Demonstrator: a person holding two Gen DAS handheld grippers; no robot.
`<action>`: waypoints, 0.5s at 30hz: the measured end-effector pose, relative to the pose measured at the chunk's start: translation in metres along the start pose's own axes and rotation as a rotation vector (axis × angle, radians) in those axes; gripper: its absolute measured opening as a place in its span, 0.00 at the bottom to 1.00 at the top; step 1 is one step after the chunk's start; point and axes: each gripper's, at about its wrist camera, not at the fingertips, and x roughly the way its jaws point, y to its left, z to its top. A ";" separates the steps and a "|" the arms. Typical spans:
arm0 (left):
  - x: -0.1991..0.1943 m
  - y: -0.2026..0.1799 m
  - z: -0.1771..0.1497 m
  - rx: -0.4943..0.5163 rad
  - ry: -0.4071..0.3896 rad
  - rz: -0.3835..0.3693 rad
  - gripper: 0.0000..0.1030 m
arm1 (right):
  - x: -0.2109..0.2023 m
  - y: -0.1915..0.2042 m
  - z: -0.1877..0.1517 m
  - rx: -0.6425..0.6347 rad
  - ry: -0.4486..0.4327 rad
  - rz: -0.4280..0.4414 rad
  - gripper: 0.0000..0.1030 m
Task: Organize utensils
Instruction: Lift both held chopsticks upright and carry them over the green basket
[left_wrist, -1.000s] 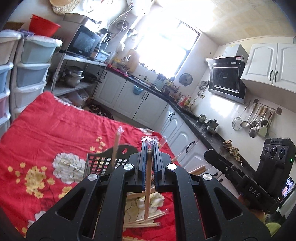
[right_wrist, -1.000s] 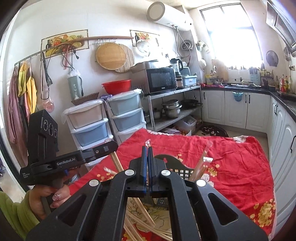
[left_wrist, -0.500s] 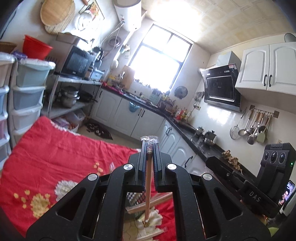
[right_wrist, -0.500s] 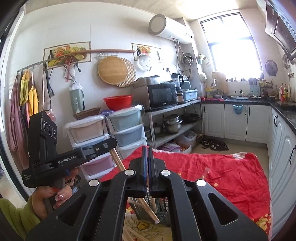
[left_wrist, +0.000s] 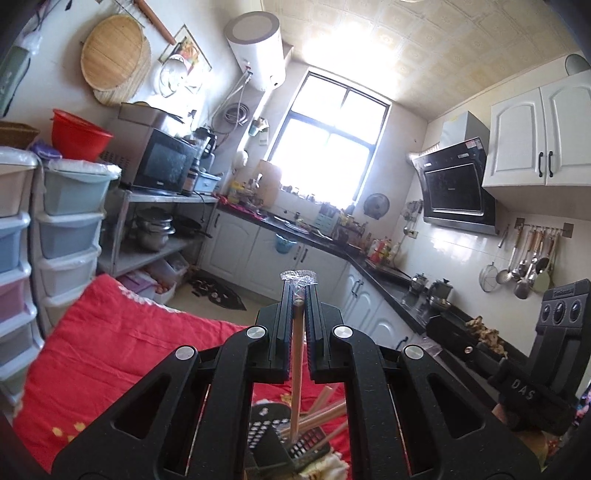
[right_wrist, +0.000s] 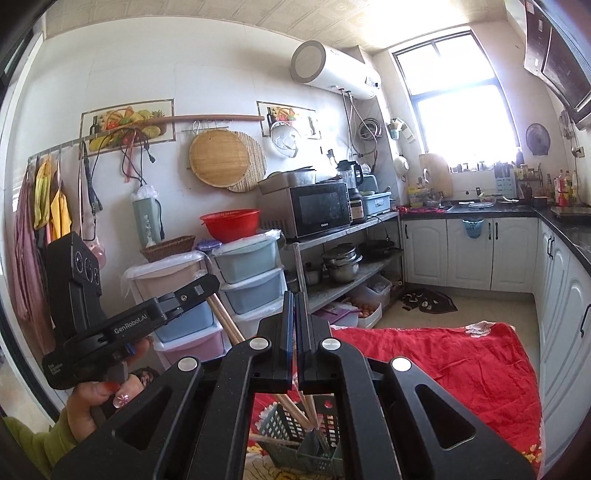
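Observation:
My left gripper (left_wrist: 297, 295) is shut on a wrapped wooden chopstick (left_wrist: 296, 369) that hangs down into a dark slotted utensil basket (left_wrist: 291, 446) on the red cloth. Several more chopsticks (left_wrist: 325, 410) lean in the basket. My right gripper (right_wrist: 295, 306) is shut on a thin wrapped chopstick (right_wrist: 308, 410) whose lower end reaches into the same basket (right_wrist: 306, 439). The left gripper's body (right_wrist: 129, 325) and its chopstick (right_wrist: 225, 321) show at the left of the right wrist view. Both grippers are held high above the basket.
The red flowered cloth (right_wrist: 443, 369) covers the table. Stacked plastic drawers (right_wrist: 251, 280) and a metal shelf with a microwave (right_wrist: 317, 210) stand beyond its far side. White cabinets (left_wrist: 255, 251) and a dark counter run along the window wall. The right gripper's body (left_wrist: 528, 380) is at the right.
Both grippers have risen and tilted upward with their chopsticks. The basket and table have dropped to the bottom of both views.

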 end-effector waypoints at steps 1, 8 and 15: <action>0.000 0.003 0.001 -0.002 -0.002 0.006 0.03 | 0.001 0.000 0.001 0.004 -0.002 0.001 0.01; 0.006 0.018 0.003 -0.004 -0.016 0.054 0.03 | 0.009 -0.003 0.000 0.028 0.004 -0.004 0.01; 0.012 0.025 -0.002 0.013 -0.031 0.100 0.03 | 0.019 -0.004 -0.008 0.044 0.033 -0.005 0.01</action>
